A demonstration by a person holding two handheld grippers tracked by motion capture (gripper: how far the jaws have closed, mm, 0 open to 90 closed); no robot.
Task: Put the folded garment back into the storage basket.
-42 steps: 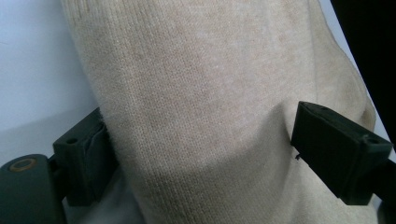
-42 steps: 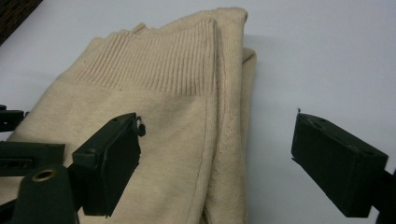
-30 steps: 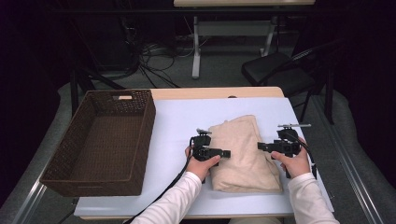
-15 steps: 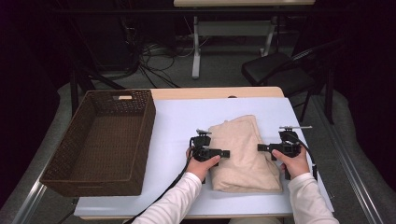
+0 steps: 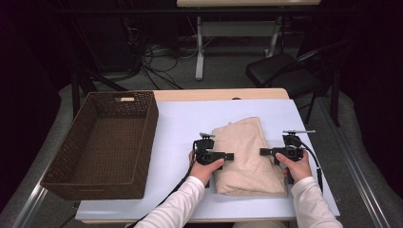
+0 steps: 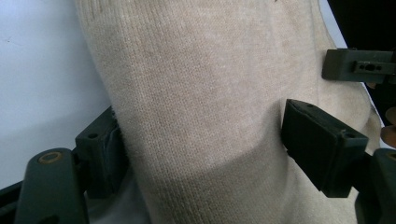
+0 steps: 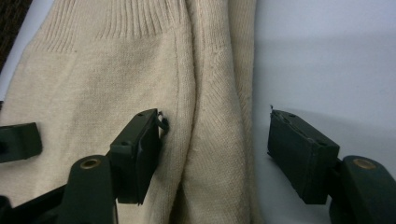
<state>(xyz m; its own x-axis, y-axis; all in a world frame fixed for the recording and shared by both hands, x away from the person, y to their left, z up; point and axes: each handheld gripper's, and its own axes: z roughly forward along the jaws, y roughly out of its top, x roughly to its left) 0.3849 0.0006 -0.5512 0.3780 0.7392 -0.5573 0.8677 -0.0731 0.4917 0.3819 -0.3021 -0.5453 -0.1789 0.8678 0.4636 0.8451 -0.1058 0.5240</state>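
A folded beige sweater (image 5: 247, 156) lies on the white table (image 5: 190, 123) in the high view. My left gripper (image 5: 230, 156) comes at its left edge. Its jaws have just been closing, and in the left gripper view (image 6: 205, 149) both pads press on a bulged fold of the knit (image 6: 196, 70). My right gripper (image 5: 263, 152) is at the sweater's right edge with its jaws just closing. In the right gripper view (image 7: 215, 154) one pad rests on the sweater (image 7: 116, 70). The other stands apart on the bare table, with the folded edge between them.
A brown wicker basket (image 5: 142, 142) stands on the left part of the table, a hand's width from the left gripper. A dark chair (image 5: 285, 71) and cables are on the floor beyond the far edge. The sweater lies near the table's front edge.
The right gripper has shifted slightly inward toward the sweater's edge. The left hand and the sweater have stayed where they were.
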